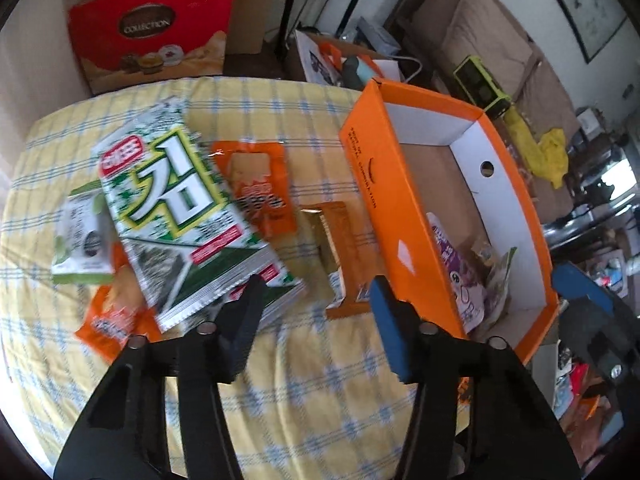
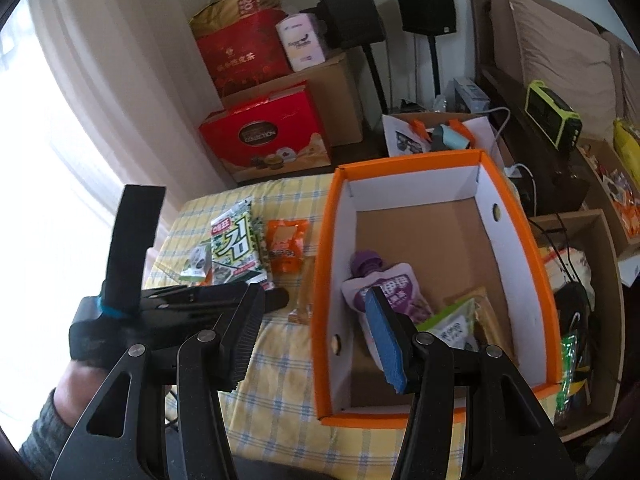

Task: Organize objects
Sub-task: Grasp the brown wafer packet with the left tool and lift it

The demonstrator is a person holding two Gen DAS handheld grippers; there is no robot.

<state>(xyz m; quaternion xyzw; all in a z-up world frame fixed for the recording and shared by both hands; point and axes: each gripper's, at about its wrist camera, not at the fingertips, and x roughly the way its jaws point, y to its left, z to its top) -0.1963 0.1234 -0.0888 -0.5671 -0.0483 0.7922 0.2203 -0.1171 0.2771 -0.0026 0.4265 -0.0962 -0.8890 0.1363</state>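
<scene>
On the yellow checked tablecloth (image 1: 304, 384) lie a green-and-white seaweed packet (image 1: 180, 208), two orange pouches (image 1: 260, 188) (image 1: 112, 316), a small green-white packet (image 1: 82, 240) and a gold-orange snack bar (image 1: 340, 256). My left gripper (image 1: 320, 292) hangs open just above the bar's near end. Its black finger overlaps the seaweed packet's corner and its pads touch nothing. The orange box (image 2: 324, 280) holds a purple pouch (image 2: 400, 296) and a green packet (image 2: 452, 328). My right gripper (image 2: 316, 320) is open and empty above the box's left wall.
A red gift box (image 2: 264, 136) stands on the floor behind the table. Beside it is a white paper bag (image 2: 432, 136) with orange handles. Right of the orange box are a cardboard crate (image 2: 580, 280) with cables, a green-framed device (image 2: 554, 116) and a sofa.
</scene>
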